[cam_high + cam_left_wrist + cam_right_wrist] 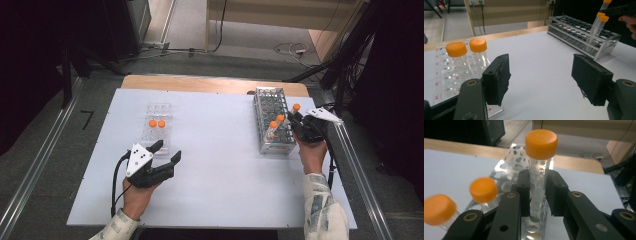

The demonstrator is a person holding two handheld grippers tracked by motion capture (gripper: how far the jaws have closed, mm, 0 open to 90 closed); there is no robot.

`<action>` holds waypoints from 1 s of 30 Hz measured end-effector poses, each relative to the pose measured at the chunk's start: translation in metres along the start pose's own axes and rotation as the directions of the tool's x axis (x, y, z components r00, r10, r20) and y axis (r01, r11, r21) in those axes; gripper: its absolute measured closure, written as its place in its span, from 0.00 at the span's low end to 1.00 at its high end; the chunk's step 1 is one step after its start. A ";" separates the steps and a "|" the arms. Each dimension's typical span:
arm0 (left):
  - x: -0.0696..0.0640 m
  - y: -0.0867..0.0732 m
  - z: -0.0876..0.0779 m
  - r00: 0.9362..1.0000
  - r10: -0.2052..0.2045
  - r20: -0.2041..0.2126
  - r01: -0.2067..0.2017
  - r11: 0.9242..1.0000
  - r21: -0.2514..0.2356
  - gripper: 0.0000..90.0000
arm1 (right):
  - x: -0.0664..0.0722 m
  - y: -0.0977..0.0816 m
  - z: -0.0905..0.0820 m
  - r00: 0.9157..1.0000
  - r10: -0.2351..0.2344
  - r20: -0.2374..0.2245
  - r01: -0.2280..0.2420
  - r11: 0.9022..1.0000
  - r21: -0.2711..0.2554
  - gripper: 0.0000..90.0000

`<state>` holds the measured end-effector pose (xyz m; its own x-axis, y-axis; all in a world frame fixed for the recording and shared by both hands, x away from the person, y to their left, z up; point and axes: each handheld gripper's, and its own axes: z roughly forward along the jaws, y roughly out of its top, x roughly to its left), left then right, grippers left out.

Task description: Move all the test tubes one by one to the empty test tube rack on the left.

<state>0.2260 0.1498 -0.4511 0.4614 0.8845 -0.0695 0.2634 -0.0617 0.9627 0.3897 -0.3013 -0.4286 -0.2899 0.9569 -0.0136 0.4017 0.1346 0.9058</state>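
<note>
The right claw (537, 192) is pinching a clear tube (538, 182) with an orange cap, its two black jaws pressed against the tube's sides just below the cap. The tube stands upright over the metal rack (272, 122) at the right side of the table (220, 165); its lower end looks to sit in one of the rack's holes, though the jaws hide enough that I cannot be sure. Two more orange-capped tubes (482, 191) lean in the rack just beside the held one, to its left in the right gripper view. In the high view the right claw (296, 116) lies at the rack's right edge, with the person's hand behind it. The left claw (167, 151) rests well apart from the rack, low over the table's left half, its jaws spread with nothing between them. Just beside it lies a clear plastic tray (157, 125) carrying two short orange-capped vials (466, 48), which stand side by side and upright in neighbouring wells.
</note>
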 end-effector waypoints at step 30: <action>-0.008 0.000 0.001 1.000 0.016 0.025 -0.016 1.000 0.001 0.34 | 0.056 -0.021 -0.096 0.974 -0.041 -0.222 0.031 0.998 -0.047 0.80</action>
<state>0.2231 0.1420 -0.4512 0.4868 0.8713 -0.0612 0.2570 -0.0759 0.9634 0.2820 -0.2746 -0.4075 -0.4913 0.8699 0.0436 0.3512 0.1521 0.9238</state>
